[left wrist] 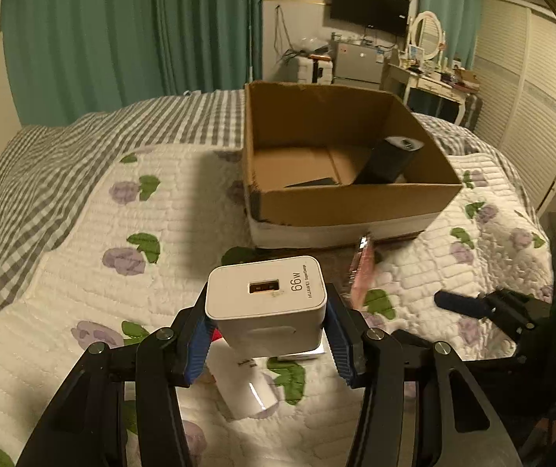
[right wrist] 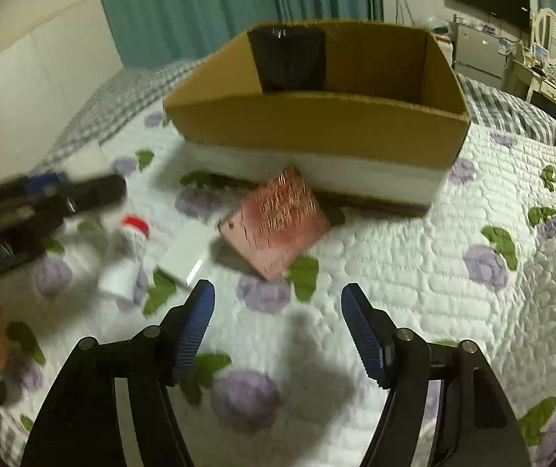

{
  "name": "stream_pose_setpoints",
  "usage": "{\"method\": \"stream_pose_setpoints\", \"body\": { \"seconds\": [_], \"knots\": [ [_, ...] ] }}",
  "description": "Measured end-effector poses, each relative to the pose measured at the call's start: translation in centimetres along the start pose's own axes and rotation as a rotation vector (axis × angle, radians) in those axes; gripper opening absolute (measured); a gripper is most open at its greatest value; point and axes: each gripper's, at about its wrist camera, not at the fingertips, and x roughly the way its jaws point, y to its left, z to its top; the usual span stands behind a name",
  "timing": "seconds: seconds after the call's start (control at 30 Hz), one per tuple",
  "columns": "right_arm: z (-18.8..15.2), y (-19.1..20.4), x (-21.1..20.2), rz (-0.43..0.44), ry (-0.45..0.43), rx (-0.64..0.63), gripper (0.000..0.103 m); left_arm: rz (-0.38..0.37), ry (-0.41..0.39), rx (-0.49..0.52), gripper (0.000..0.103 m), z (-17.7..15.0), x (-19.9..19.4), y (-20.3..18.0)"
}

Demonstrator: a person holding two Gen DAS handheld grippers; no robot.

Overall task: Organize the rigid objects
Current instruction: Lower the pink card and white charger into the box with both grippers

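Note:
My left gripper [left wrist: 268, 325] is shut on a white 66W charger block [left wrist: 266, 303] and holds it above the quilted bed. An open cardboard box [left wrist: 356, 200] stands ahead, with a black block [left wrist: 389, 161] and a flat dark item [left wrist: 311, 183] inside. My right gripper [right wrist: 278, 325] is open and empty above the quilt, short of a pink wire-bristle brush [right wrist: 278, 220] that lies before the box [right wrist: 317, 120]. A white bottle with a red cap [right wrist: 128, 251] and a white box [right wrist: 186, 255] lie to the left.
The bed carries a white flowered quilt [right wrist: 433, 257] and a grey checked cover [left wrist: 64, 155]. The left gripper shows blurred at the left of the right wrist view [right wrist: 25, 210]. Green curtains, a TV and a dresser stand behind.

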Motion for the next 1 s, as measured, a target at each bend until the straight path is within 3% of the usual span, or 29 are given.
{"method": "stream_pose_setpoints", "body": {
  "seconds": [0.2, 0.33, 0.4, 0.47, 0.5, 0.57, 0.73, 1.0],
  "knots": [
    [0.5, 2.6, 3.2, -0.093, 0.002, -0.080, 0.067, -0.003, 0.029, -0.037, 0.053, -0.5, 1.6, 1.4],
    [0.8, 3.4, 5.6, -0.163, -0.012, -0.052, 0.067, -0.006, 0.029, -0.046, 0.053, -0.7, 1.8, 1.8],
    [1.1, 3.7, 6.4, -0.195, -0.031, -0.031, 0.060, -0.009, 0.028, -0.049, 0.053, -0.7, 1.8, 2.0],
    [1.4, 4.1, 7.0, -0.249, -0.050, -0.032, 0.042, -0.012, 0.027, -0.053, 0.053, -0.7, 1.8, 2.1],
    [1.5, 4.1, 7.0, -0.257, -0.054, -0.030, 0.041, -0.012, 0.027, -0.054, 0.053, -0.7, 1.8, 2.1],
    [1.4, 4.0, 5.7, -0.270, -0.093, -0.018, 0.027, -0.010, 0.025, -0.052, 0.053, -0.7, 1.7, 2.1],
    [1.2, 2.1, 2.2, -0.200, -0.099, 0.027, 0.010, -0.002, 0.016, -0.043, 0.053, -0.6, 1.2, 1.7],
    [2.0, 0.2, -4.6, -0.154, -0.206, 0.006, 0.009, 0.005, -0.013, -0.017, 0.053, -0.1, -0.9, 0.4]
  ]
}}
